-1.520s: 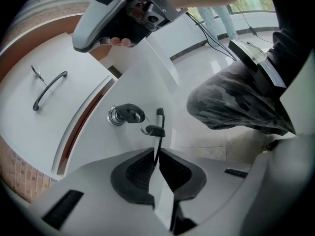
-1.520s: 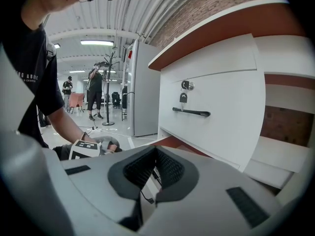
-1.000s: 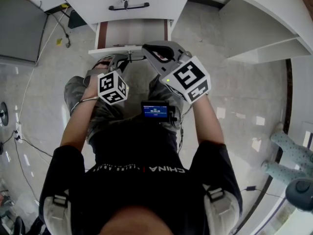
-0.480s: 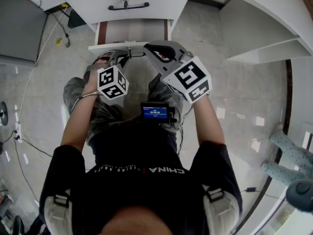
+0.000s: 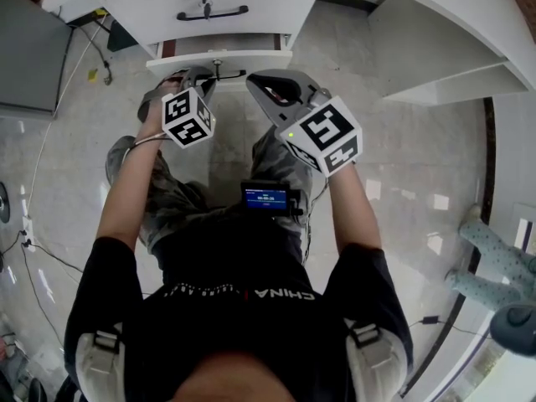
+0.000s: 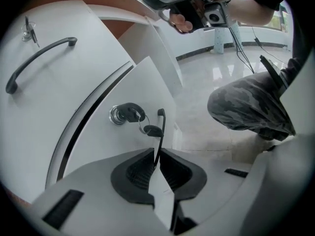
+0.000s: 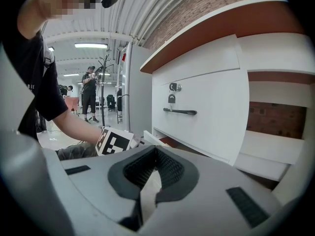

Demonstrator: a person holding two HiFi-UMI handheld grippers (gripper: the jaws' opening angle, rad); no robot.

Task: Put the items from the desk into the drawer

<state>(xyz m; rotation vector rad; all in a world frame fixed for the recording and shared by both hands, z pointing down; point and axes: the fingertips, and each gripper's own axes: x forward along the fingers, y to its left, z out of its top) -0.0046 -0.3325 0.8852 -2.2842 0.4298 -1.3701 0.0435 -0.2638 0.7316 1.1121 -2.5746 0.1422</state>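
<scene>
Pale glossy floor (image 5: 419,182) tiles spread beneath a white bench (image 5: 435,23), whose curved top sweeps along the upper right of the head view. At the bench's near end two white drawer fronts sit one above the other. The upper drawer (image 5: 167,7) carries a long black pull (image 5: 211,12). The lower drawer (image 5: 219,59) stands out a little from the bench, and a narrow brown strip of its inside shows behind its front. The person faces it, with a knee in camouflage trousers (image 6: 251,107) off to one side.

The left claw (image 6: 157,163) is low against the lower drawer's front. Its jaws are pinched on that drawer's thin handle (image 6: 159,144), which runs up from between the dark pads. The right claw (image 7: 156,156) hangs in the air just to the right of the left one and higher up. Its jaws are pressed together with nothing between them, and it points toward the upper drawer.

Just beside the thin handle a round lock (image 6: 118,115) holds a key (image 6: 152,130) on a ring.
</scene>
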